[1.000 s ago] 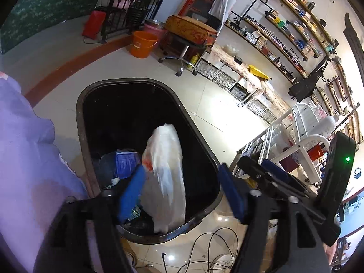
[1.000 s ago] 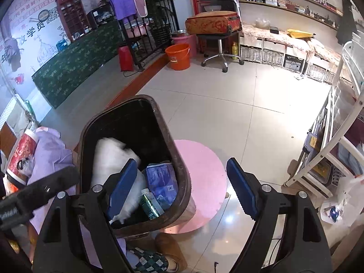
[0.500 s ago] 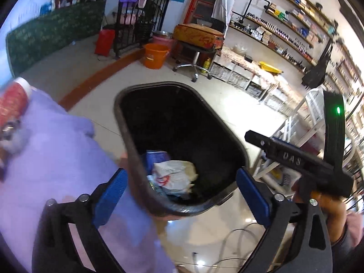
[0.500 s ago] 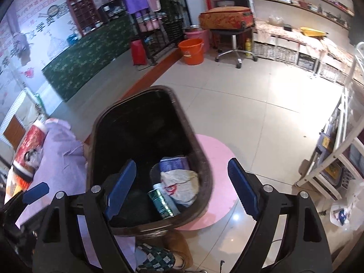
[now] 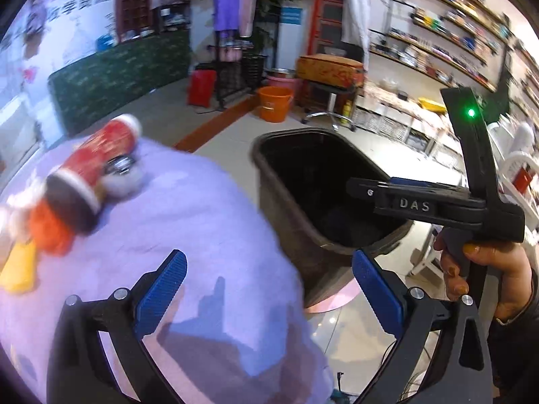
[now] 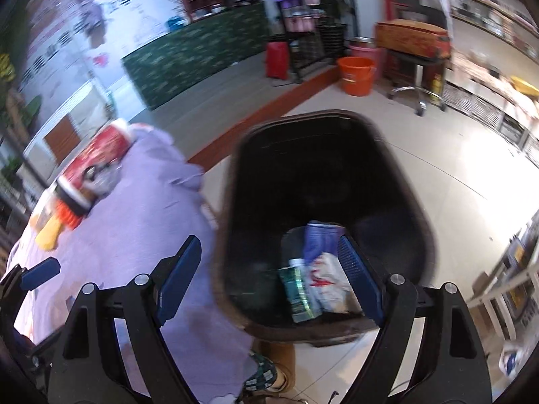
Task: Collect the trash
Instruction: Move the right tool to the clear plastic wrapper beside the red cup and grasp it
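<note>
A black trash bin [image 6: 235,155] stands on the floor beside a table draped in lilac cloth [image 6: 134,235]. Inside it lie a white plastic bag [image 6: 323,276], a green bottle [image 6: 296,289] and a blue packet [image 6: 320,239]. My right gripper [image 6: 269,245] is open over the bin's near rim, holding nothing. My left gripper [image 5: 267,262] is open and empty above the cloth's edge [image 5: 202,219], next to the bin [image 5: 256,148]. On the cloth lie a red cylindrical container [image 5: 97,158], an orange item [image 5: 50,229] and a yellow item [image 5: 18,269], all blurred.
A person's hand [image 5: 478,269] grips the right gripper's handle. A pink round mat [image 5: 333,299] lies under the bin. An orange bucket [image 6: 357,74] and a stool bearing a suitcase [image 6: 411,37] stand further back. A white rack [image 5: 515,168] is at the right. A slippered foot [image 6: 266,373] is by the bin.
The white bag hung between the left jaws over the bin and now lies inside it. The left jaws have widened. Both grippers have swung left, towards the table.
</note>
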Tool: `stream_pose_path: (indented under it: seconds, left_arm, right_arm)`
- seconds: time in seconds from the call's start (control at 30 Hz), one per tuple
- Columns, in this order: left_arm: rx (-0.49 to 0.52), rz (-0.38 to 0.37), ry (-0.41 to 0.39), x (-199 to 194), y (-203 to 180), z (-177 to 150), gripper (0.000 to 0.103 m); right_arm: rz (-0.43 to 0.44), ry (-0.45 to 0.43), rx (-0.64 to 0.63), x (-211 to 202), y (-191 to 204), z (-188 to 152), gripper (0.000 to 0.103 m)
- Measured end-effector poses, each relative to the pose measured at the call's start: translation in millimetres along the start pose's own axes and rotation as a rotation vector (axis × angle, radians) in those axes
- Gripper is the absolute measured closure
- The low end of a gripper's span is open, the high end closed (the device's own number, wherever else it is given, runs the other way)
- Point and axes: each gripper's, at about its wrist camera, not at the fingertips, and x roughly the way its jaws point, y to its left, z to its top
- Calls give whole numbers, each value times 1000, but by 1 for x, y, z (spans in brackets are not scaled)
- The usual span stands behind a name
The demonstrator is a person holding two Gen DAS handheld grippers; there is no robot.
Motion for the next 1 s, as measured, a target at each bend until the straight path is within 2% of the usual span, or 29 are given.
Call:
stream_pose_path:
  seconds: [0.37,0.57,0.7,0.8,1.0]
  left_arm:
    - [-154,139,6,-35,67,-32,6]
    - [-203,228,0,-52,93,-49,6]
    - [-265,258,2,-63,116,-63,6]
    - [-319,274,10,-69,135,-71,6]
    - [-358,298,19,-77,153,-81,6]
  right_arm:
    - [198,14,-215,21,104,17,21]
    - [259,27,-321,37,152,35,23]
    - [273,35,-398,50,178,41,27]
    - [278,32,-462,59,194,45,35]
    - [259,43,-560,86,222,59,38]
